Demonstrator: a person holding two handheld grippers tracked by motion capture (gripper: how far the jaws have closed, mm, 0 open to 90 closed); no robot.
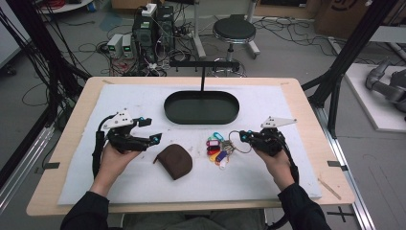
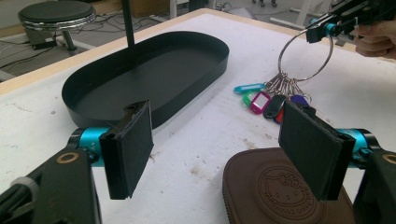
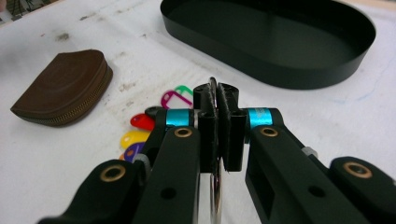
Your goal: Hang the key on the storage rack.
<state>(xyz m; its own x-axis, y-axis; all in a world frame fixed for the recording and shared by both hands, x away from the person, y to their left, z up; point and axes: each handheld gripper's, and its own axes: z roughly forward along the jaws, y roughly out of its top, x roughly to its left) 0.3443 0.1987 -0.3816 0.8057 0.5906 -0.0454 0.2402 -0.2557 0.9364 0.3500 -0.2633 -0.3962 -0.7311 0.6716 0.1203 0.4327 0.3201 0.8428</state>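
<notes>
High view overhead, far; gripper views close; all share tray (image 1: 201, 118).

In the right gripper view, most of the silver metal key ring (image 3: 213, 196) is hidden behind the closed right claw (image 3: 218, 100). The brown zipped leather pouch (image 2: 280, 196) is cut off by the bottom edge of the left gripper view.

Tray (image 1: 201, 107) at the back of the table (image 1: 297, 96); before it, pouch (image 1: 175, 161) left of the key ring (image 1: 221, 147).

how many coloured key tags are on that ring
7 that I can make out, though some may be hidden. The key tags fan out on the white mat below the metal ring, which the right tool pinches, beside the brown pouch.
</notes>
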